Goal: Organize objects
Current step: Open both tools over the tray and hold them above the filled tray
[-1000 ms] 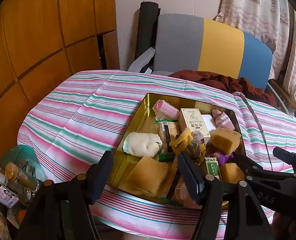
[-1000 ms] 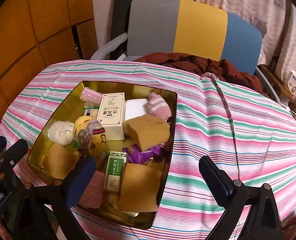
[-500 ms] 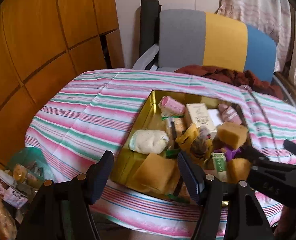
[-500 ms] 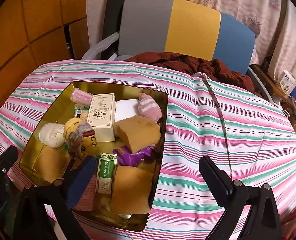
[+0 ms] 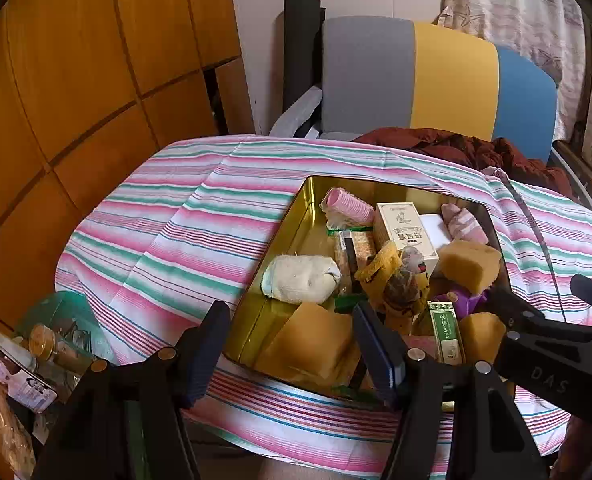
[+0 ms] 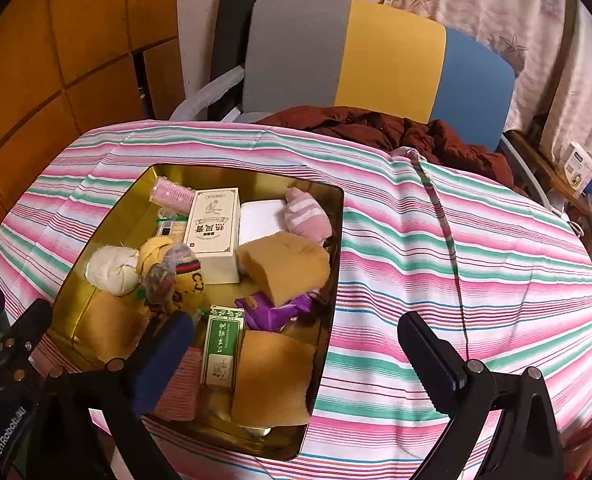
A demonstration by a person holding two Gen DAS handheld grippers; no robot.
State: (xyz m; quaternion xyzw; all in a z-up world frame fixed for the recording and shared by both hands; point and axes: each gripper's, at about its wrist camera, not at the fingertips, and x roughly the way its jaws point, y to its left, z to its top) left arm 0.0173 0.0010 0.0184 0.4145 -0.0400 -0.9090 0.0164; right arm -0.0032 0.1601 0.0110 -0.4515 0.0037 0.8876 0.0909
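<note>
Two grippers hang above the near edge of a striped tablecloth (image 6: 476, 248), both with jaws spread wide and nothing between them. Left gripper (image 5: 292, 354) sits over the near-left corner of a gold tin (image 5: 296, 232); right gripper (image 6: 296, 354) straddles the tin's near-right side, one finger over the tin, the other over bare cloth. Tin is crammed: pink hair roller (image 5: 346, 202) at the far end, cream box (image 6: 214, 232) with printed characters beside a white block (image 6: 260, 216) half buried under a pink striped sock (image 6: 308, 216). White rolled cloth (image 5: 300, 278) lies near the left wall, a yellow sock bundle (image 6: 176, 272) next to it, hard to make out. Tan sponge (image 6: 284, 266) rests mid-tin over a purple wrapper (image 6: 272, 314), mostly covered. Green carton (image 6: 222, 350) lies near the front, its lower end cut off behind other stuff. More tan sponges sit at the near edge, partly blocked by fingers. Chair (image 6: 376, 52) stands behind the table, a dark red jacket (image 6: 396, 132) bunched on the seat.
</note>
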